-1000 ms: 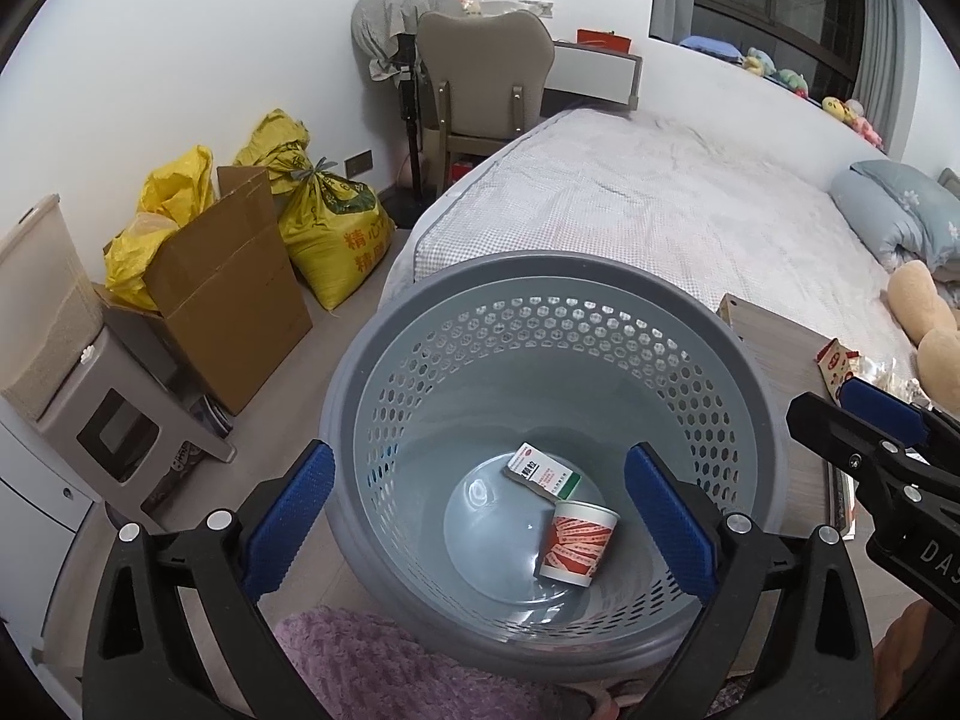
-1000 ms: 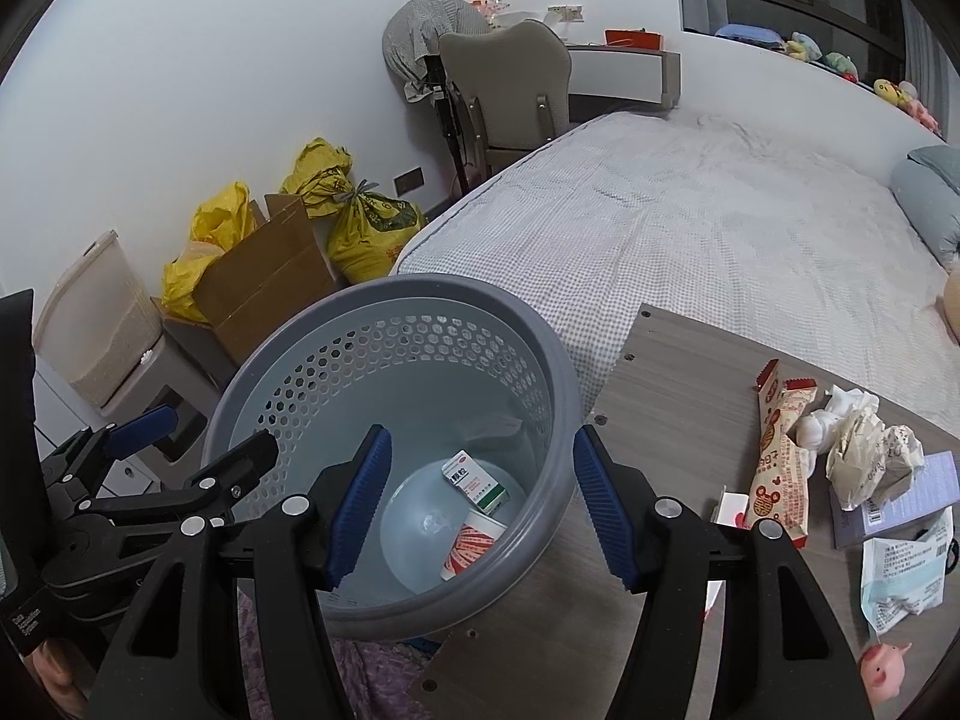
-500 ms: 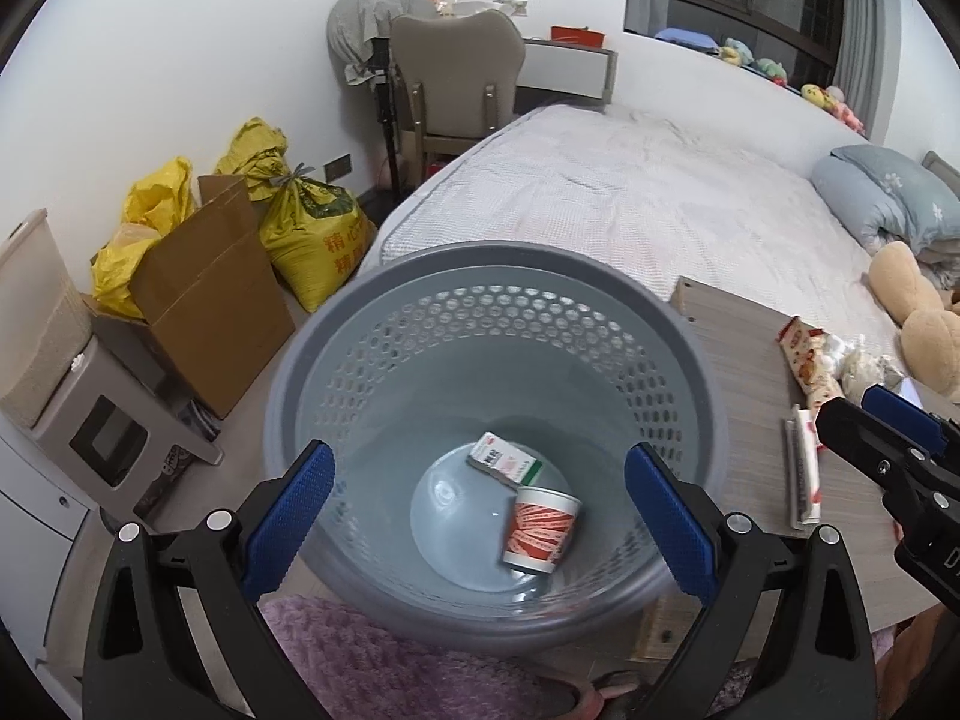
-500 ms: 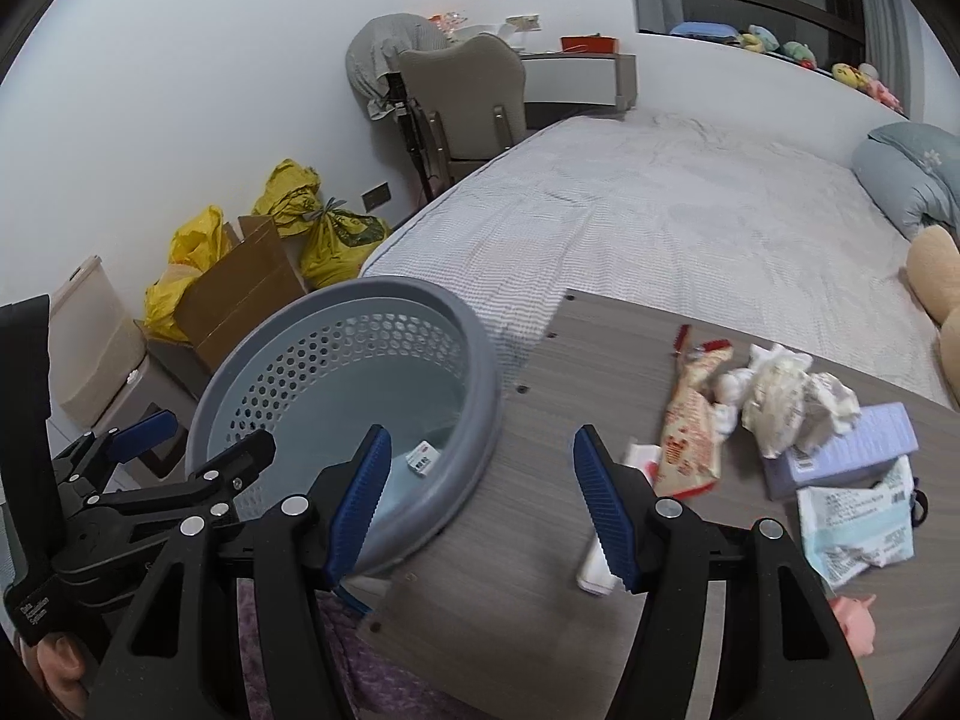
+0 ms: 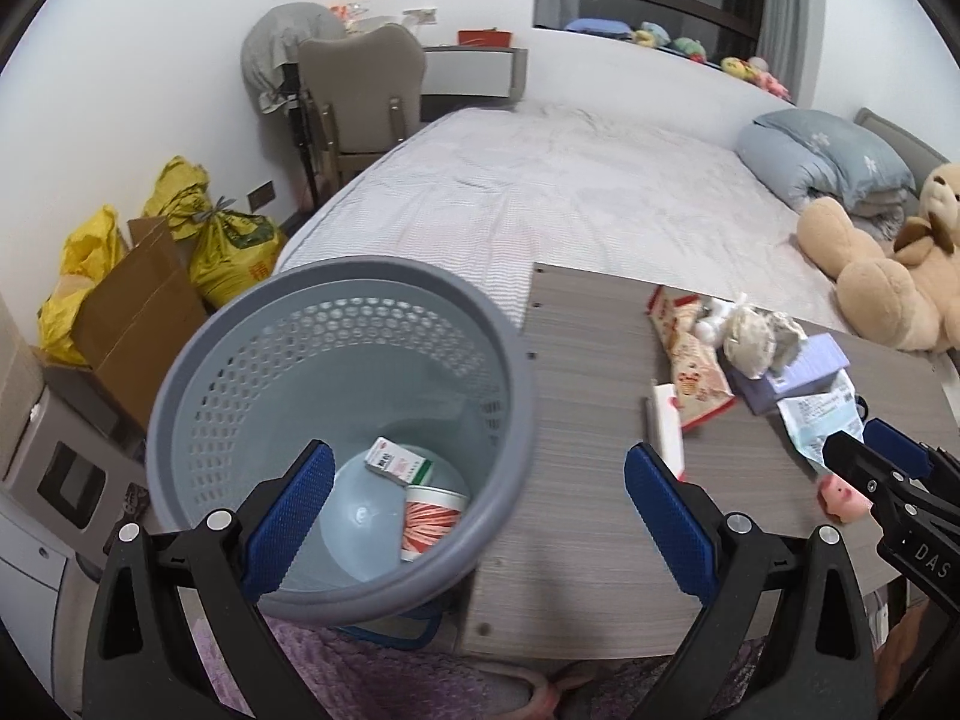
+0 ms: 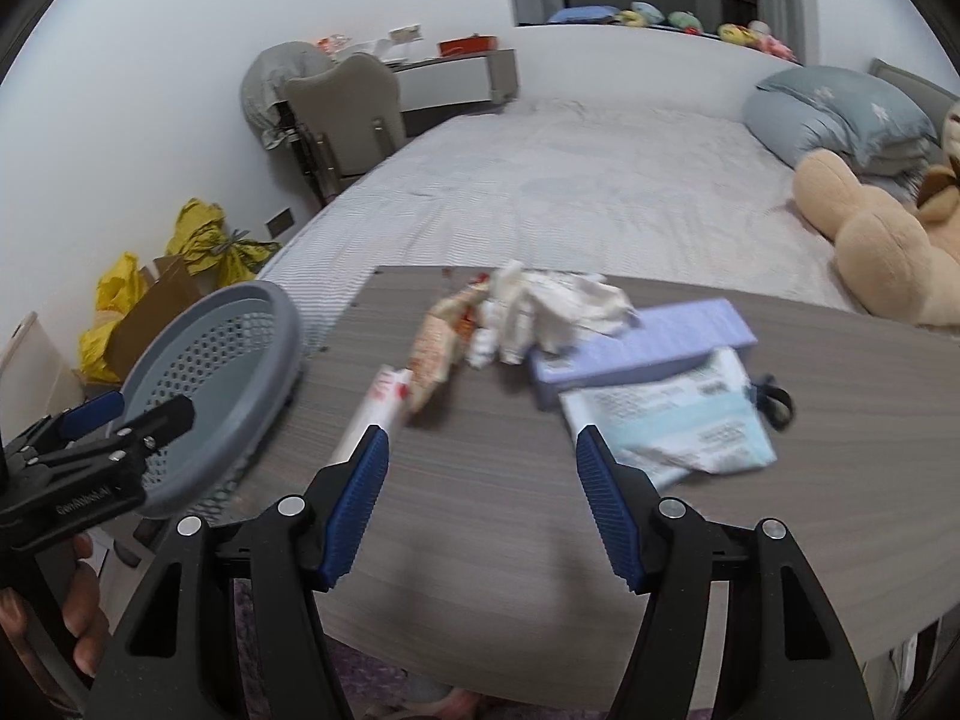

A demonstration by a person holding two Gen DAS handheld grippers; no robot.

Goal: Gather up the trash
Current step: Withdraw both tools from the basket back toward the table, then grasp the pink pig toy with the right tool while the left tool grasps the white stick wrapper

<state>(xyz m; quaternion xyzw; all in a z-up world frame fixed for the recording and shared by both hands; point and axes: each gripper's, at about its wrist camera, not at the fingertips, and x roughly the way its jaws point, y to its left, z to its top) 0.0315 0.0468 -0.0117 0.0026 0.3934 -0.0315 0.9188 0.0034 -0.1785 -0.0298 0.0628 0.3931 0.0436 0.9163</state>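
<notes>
Grey wood-grain table (image 6: 600,480) beside bed, round grey perforated plastic bin (image 5: 198,396) alongside.
We saw left gripper (image 5: 474,498) and right gripper (image 6: 480,471) both spread wide, empty.

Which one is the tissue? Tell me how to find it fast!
Look at the grey table by the bed. At its far edge sits a pile of rubbish, and the tissue is on top, between the snack wrapper and the purple box. It is the only white, crumpled thing there.

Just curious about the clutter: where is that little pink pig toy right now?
In the left wrist view the pink pig toy sits on the wooden table, near its right side, just behind the right gripper.
</notes>
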